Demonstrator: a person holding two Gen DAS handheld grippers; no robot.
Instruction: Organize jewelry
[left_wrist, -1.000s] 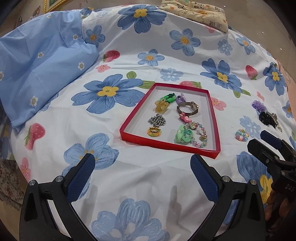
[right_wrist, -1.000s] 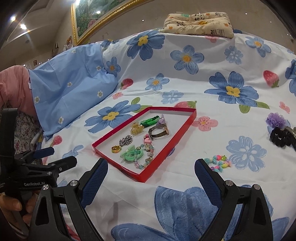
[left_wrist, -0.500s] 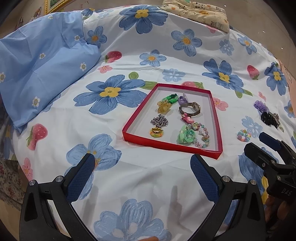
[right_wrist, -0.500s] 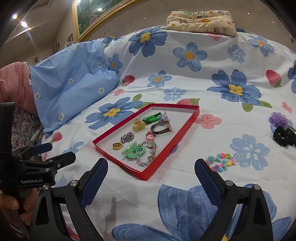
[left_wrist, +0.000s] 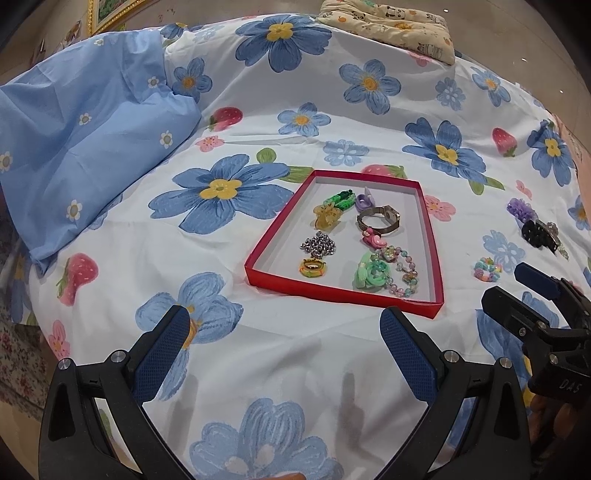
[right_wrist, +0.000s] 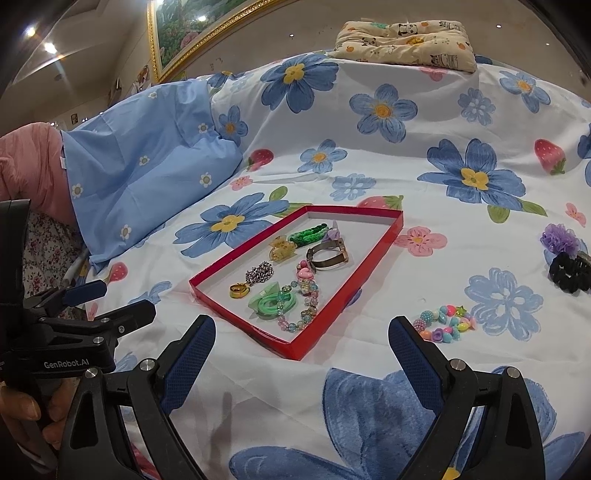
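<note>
At the far left a smooth, pale blue pillow (left_wrist: 85, 147) with small daisies lies on the sheet (left_wrist: 258, 369), a soft cotton printed with big blue flowers and strawberries. The left gripper (left_wrist: 284, 328) hovers low over the sheet with its textured blue pads spread wide, holding nothing. Just beyond it sits the tray (left_wrist: 343, 293), a shallow red card rectangle with a pale floor. Inside, from left to right: a knotted silvery chain (left_wrist: 318, 244), a chunky yellow ring (left_wrist: 313, 266), an amber translucent clip (left_wrist: 327, 217), a green braided band (left_wrist: 338, 199), a small lilac ring (left_wrist: 365, 200), a metal cuff (left_wrist: 378, 220), a pink heart charm (left_wrist: 373, 238), a green rubbery bow (left_wrist: 369, 275) and a string of glassy beads (left_wrist: 404, 275) touching it. Right of the tray, on the bare sheet, lies a pastel bead bracelet (right_wrist: 445, 324), close to the right finger of the right gripper (right_wrist: 301, 330), whose pads are likewise wide apart and empty. Farther right sit a frilly purple scrunchie (right_wrist: 559, 238) and a black ruffled one (right_wrist: 569, 275), touching. A padded cream cushion (right_wrist: 406, 42) rests at the bed's far edge.
</note>
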